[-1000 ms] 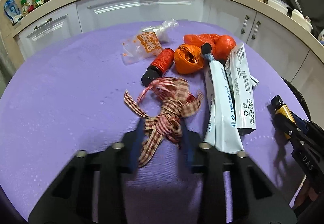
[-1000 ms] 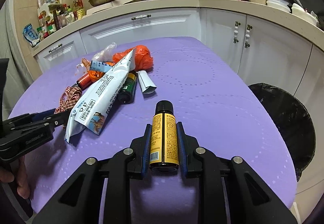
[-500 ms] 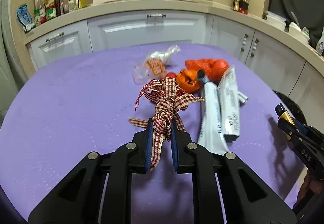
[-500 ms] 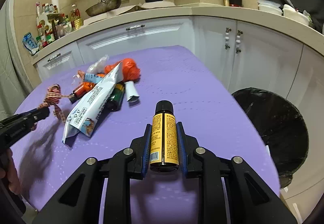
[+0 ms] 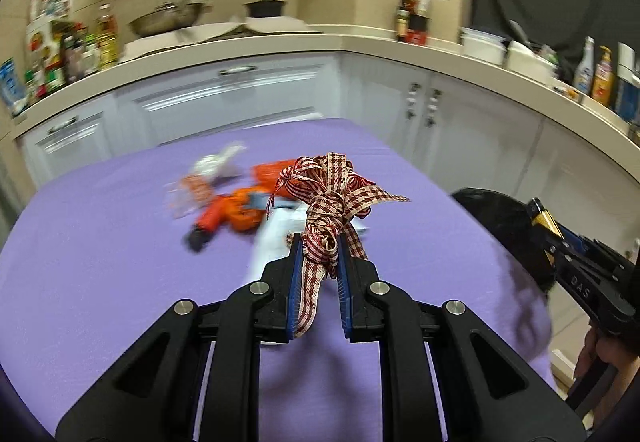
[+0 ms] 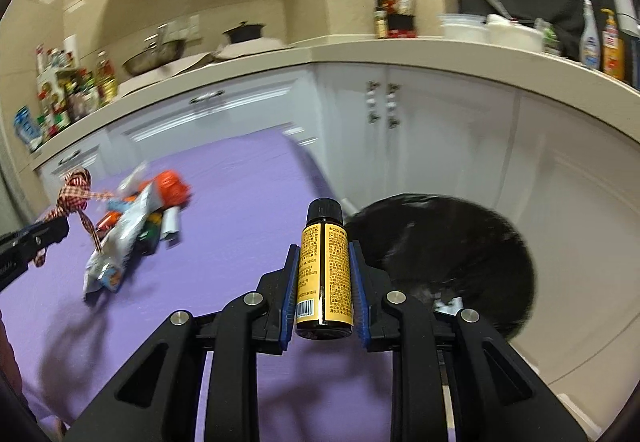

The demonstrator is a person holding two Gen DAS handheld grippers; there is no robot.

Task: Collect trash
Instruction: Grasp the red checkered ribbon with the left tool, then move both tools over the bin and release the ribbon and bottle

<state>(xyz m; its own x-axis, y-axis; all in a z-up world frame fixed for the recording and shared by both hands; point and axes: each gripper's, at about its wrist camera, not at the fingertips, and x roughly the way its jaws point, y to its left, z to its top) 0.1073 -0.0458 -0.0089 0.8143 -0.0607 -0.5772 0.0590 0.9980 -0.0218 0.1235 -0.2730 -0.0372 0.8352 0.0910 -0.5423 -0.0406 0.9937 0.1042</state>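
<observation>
The left gripper point(image 5: 319, 254) pinches the checked ribbon point(image 5: 334, 202) clear above the purple table point(image 5: 100, 242); the right gripper point(image 6: 323, 262) clamps the yellow-labelled bottle point(image 6: 325, 274) beside the black bin point(image 6: 460, 242) (release only once squarely over it).

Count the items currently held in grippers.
2. Checked ribbon is clamped in the left gripper; yellow-label bottle is clamped in the right gripper. The other trash is on the purple table.

Both grippers were clamped and angled downward.
The left gripper point(image 5: 319, 256) pinched a checked ribbon point(image 5: 332, 198) between its pads; the right gripper point(image 6: 325, 266) squeezed a small yellow-labelled bottle point(image 6: 325, 262), cap forward.
</observation>
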